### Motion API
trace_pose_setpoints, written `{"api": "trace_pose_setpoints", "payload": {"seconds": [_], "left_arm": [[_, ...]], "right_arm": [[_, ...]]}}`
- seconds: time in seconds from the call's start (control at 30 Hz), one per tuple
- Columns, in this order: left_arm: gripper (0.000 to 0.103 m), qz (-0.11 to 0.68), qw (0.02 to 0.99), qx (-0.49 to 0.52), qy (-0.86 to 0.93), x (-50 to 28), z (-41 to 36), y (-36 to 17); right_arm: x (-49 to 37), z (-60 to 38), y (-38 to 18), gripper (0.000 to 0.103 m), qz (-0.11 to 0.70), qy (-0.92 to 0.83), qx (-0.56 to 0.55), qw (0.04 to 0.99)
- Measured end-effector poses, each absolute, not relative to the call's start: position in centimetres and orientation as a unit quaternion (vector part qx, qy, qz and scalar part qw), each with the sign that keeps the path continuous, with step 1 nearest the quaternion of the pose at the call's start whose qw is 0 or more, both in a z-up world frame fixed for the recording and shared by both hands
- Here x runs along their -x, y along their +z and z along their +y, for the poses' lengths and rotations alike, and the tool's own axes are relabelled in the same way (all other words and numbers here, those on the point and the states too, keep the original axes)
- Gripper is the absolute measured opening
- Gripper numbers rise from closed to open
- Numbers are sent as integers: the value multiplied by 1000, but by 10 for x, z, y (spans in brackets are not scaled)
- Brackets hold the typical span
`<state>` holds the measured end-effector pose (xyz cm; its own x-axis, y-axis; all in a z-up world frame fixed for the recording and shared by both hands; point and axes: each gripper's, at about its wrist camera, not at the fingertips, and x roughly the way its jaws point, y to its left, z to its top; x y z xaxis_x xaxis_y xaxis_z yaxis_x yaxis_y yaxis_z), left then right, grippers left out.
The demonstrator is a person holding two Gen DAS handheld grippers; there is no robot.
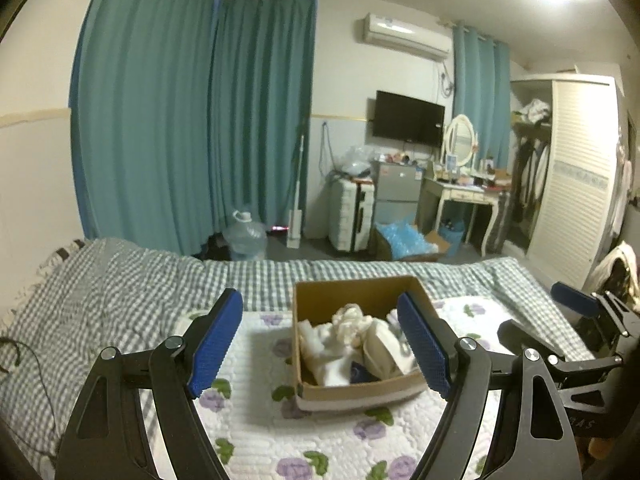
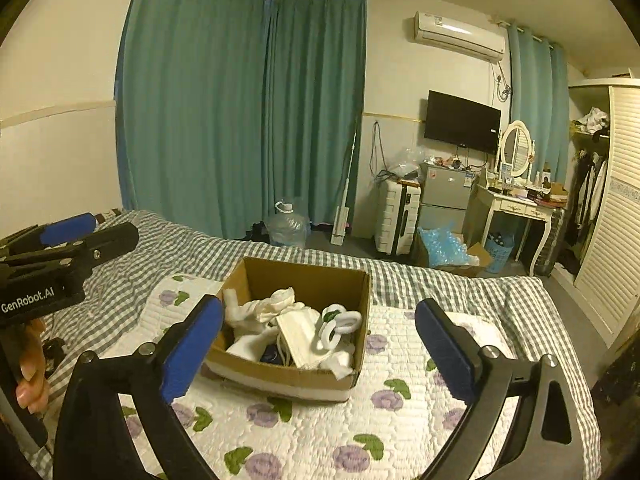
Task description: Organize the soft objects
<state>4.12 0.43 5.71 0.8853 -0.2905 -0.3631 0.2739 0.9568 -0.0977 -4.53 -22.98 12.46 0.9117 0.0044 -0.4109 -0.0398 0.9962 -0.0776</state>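
Observation:
A brown cardboard box (image 1: 316, 296) sits on the floral quilt, also in the right wrist view (image 2: 362, 320). It holds white cloths (image 1: 348, 320), a white face mask (image 2: 298, 334), white rings (image 2: 340, 324) and a dark blue item (image 2: 272, 356). My left gripper (image 1: 320, 344) is open and empty, hovering in front of the box with its fingers either side of it. My right gripper (image 2: 320, 344) is open and empty, just in front of the box. Each gripper shows at the edge of the other's view, the right one (image 1: 576, 304) and the left one (image 2: 80, 236).
The floral quilt (image 2: 320, 432) lies on a grey checked bedspread (image 1: 120, 280). Beyond the bed's far edge are a water jug (image 1: 244, 236), a white suitcase (image 1: 352, 216), a box of blue plastic (image 1: 408, 240), a dressing table (image 1: 460, 196) and a wardrobe (image 1: 576, 176).

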Motion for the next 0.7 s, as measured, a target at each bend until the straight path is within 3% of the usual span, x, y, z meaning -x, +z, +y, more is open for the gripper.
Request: {"api": "trace_pose_setpoints", "payload": {"seconds": [0.1, 0.7], "left_arm": [[81, 181, 973, 14, -141, -29, 6, 53], [81, 196, 972, 23, -128, -20, 4, 8]], "right_arm": [[56, -233, 124, 103, 201, 2, 38, 979], [64, -234, 81, 103, 219, -12, 42, 975]]}}
